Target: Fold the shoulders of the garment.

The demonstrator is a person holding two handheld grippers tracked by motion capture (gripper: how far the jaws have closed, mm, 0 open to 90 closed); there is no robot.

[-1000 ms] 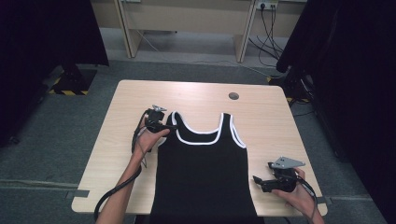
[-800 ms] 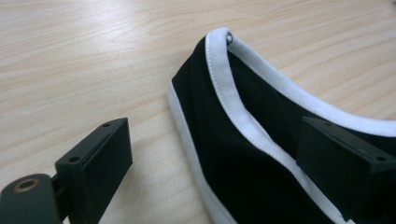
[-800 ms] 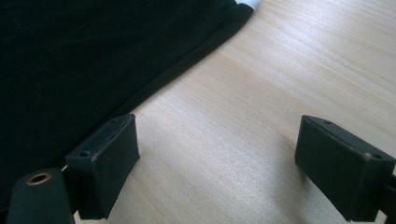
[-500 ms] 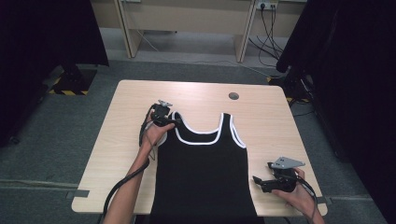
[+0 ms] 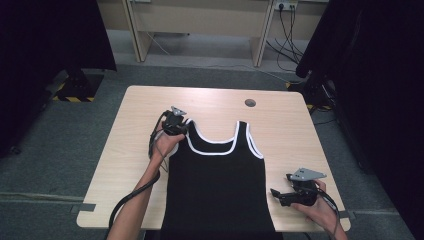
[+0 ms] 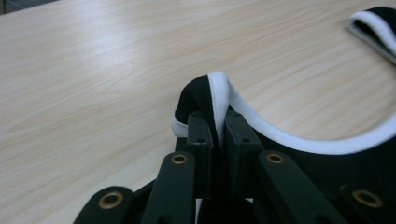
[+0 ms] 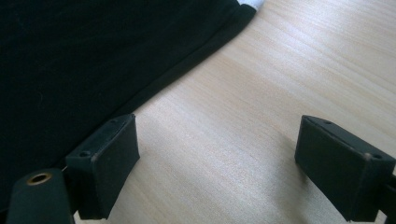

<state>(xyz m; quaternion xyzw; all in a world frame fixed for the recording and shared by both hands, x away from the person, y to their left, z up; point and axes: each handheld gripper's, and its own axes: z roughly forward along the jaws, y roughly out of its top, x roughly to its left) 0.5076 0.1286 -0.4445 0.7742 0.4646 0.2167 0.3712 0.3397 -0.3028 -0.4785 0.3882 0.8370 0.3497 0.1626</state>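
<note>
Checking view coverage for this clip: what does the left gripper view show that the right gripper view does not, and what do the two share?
The left gripper view alone shows the left gripper, jaws shut on the white-trimmed shoulder strap of the black tank top, with the other strap farther off. The right gripper view alone shows the right gripper, jaws wide open with bare wood between them, beside the top's side edge. Both show the black fabric lying on the light wooden table.

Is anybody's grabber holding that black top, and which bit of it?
The left gripper pinches the tank top by its white-trimmed shoulder strap; the right gripper holds nothing.
</note>
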